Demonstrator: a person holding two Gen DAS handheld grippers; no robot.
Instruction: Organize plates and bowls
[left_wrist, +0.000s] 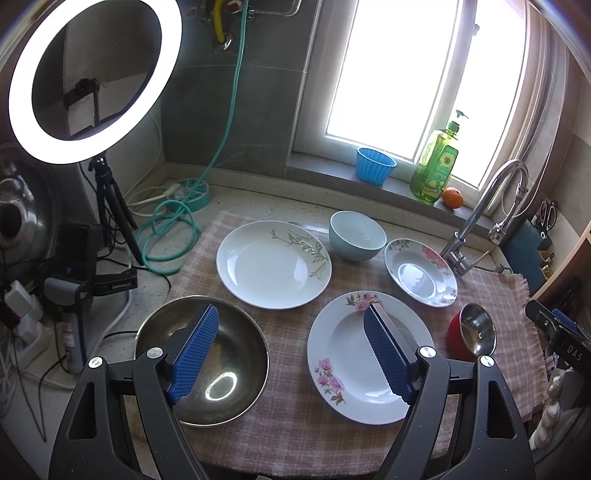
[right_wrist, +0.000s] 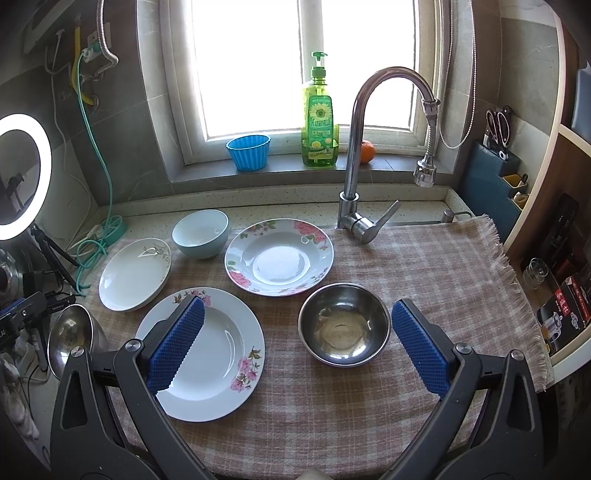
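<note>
On the checked cloth (left_wrist: 288, 435) lie a white plate with a green sprig (left_wrist: 271, 264), a near pink-flower plate (left_wrist: 354, 365), a far pink-flower plate (left_wrist: 421, 273), a pale blue bowl (left_wrist: 356, 236), a large steel bowl (left_wrist: 236, 369) and a small steel bowl with a red outside (left_wrist: 471, 332). My left gripper (left_wrist: 291, 350) is open and empty, hovering between the large steel bowl and the near plate. My right gripper (right_wrist: 297, 345) is open and empty above the near plate (right_wrist: 214, 358) and the small steel bowl (right_wrist: 343, 325).
A tap (right_wrist: 362, 155) stands at the back of the cloth. A soap bottle (right_wrist: 319, 122), a blue cup (right_wrist: 248, 151) and an orange (right_wrist: 366, 151) sit on the window sill. A ring light (left_wrist: 92, 77) on a tripod, a hose (left_wrist: 170, 232) and cables crowd the left.
</note>
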